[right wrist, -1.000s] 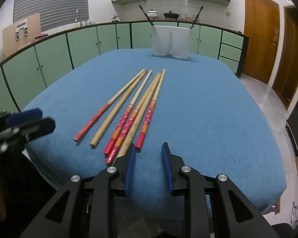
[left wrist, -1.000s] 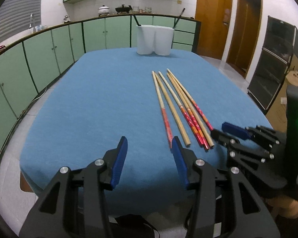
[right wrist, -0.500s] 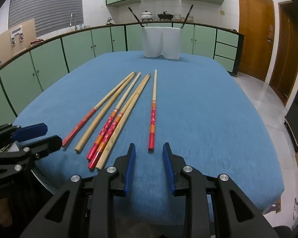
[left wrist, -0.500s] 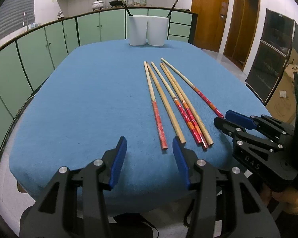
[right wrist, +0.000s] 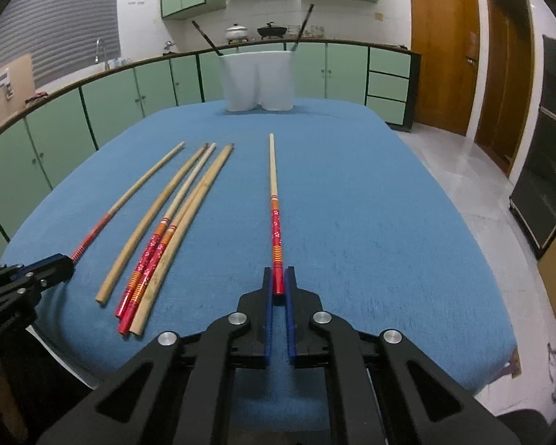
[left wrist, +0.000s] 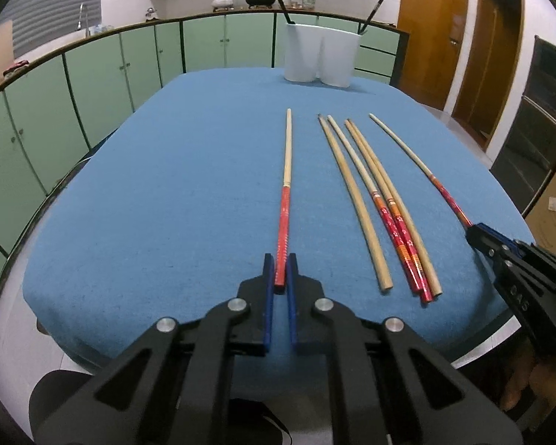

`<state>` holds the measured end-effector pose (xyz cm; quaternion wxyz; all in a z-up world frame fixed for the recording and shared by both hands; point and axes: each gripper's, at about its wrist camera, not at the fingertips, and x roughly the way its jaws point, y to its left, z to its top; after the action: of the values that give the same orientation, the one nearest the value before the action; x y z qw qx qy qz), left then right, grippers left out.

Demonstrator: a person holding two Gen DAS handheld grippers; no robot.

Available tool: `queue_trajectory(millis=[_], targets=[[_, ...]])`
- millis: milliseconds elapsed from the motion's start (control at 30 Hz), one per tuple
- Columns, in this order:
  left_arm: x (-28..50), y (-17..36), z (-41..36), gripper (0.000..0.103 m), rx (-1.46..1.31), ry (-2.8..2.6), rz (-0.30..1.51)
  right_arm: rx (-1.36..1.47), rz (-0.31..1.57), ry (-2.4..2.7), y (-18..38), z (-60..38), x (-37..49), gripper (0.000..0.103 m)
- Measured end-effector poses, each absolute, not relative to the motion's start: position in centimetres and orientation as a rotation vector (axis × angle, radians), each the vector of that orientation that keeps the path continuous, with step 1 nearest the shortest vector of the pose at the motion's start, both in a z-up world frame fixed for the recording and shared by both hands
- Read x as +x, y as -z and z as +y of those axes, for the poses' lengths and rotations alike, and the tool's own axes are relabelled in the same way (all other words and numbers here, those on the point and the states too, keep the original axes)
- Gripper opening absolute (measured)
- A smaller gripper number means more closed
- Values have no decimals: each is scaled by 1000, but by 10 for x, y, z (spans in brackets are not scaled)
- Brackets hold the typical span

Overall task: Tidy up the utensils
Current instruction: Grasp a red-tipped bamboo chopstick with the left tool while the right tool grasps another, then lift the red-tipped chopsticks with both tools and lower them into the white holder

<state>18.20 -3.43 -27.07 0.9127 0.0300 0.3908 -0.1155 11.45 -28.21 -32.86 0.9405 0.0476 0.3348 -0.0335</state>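
Observation:
Several long chopsticks lie on the blue table cloth (left wrist: 166,193). My left gripper (left wrist: 280,270) is shut on the red end of one red-and-cream chopstick (left wrist: 286,170), apart from the rest. My right gripper (right wrist: 278,283) is shut on the red end of another red-and-cream chopstick (right wrist: 274,200); it also shows in the left wrist view (left wrist: 415,163). A bundle of plain and red-ended chopsticks (left wrist: 381,200) lies between them, also in the right wrist view (right wrist: 166,218). A white two-part utensil holder (left wrist: 320,55) stands at the table's far edge, also in the right wrist view (right wrist: 257,79).
Two dark utensils stick out of the holder (right wrist: 207,39). Green cabinets (left wrist: 92,85) curve behind and left of the table. Wooden doors (right wrist: 444,52) and a dark oven unit (right wrist: 545,170) stand to the right. A cardboard box (left wrist: 552,200) sits by the table's right edge.
Both grippers have closed, each on the red end of a chopstick. The left one's chopstick has been drawn left of the bundle, the right one's to the right.

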Motion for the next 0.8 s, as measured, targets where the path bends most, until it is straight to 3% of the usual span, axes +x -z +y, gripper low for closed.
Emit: queue_trajectory(millis=[100, 133, 167, 233, 333, 400, 800], targets=[[181, 270, -37, 11, 78, 234, 801, 79, 679, 43, 329, -279, 111, 8], [180, 269, -37, 15, 82, 228, 798, 72, 677, 41, 329, -278, 110, 9], [181, 269, -36, 26, 82, 218, 796, 68, 675, 41, 330, -278, 110, 10], [184, 271, -32, 31, 72, 205, 799, 67, 673, 41, 330, -277, 111, 10], [187, 273, -31, 27, 69, 219, 801, 58, 671, 34, 330, -276, 113, 10], [187, 273, -32, 6, 63, 249, 804, 59, 672, 28, 330, -277, 113, 6], [180, 235, -24, 5, 6, 271, 788, 89, 602, 26, 290, -285, 96, 6]])
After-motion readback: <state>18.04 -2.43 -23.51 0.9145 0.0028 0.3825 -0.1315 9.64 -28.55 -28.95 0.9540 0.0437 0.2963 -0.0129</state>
